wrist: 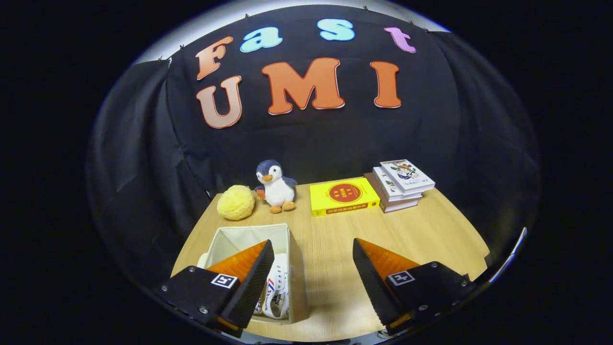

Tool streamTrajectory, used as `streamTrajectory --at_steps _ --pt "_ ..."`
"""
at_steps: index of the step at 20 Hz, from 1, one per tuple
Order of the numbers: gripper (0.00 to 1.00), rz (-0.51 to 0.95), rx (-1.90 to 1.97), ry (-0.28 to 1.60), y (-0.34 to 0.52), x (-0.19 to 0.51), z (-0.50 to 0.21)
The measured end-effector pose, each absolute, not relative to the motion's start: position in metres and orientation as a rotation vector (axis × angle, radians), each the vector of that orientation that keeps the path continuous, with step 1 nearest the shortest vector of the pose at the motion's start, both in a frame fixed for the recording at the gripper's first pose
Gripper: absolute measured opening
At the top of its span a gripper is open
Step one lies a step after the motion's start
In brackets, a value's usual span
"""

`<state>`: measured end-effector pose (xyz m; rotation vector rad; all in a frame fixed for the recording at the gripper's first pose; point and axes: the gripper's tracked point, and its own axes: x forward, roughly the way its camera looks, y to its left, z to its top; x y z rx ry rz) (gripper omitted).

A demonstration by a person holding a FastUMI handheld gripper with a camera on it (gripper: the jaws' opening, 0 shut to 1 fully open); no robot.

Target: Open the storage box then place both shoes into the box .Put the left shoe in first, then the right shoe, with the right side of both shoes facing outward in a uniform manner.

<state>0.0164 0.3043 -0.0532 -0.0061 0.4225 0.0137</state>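
A wooden desk (421, 235) with an open fabric storage box (282, 239) as the landmark. Inside the box lies a white shoe (277, 287), perhaps two, though the left finger hides part of it. The tool (311, 282) hangs above the box's right wall, fingers spread wide and gripping nothing. Beyond the box sit a yellow plush ball (236, 202) and a penguin toy (276, 186); further right of it, a yellow book (343, 196) and a stack of books (400, 184)
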Motion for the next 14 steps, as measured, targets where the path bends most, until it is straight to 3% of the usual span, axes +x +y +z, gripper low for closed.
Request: streamTrajectory --at_steps 14 --pt "0.98 -0.055 0.009 0.216 0.224 0.001 0.024"
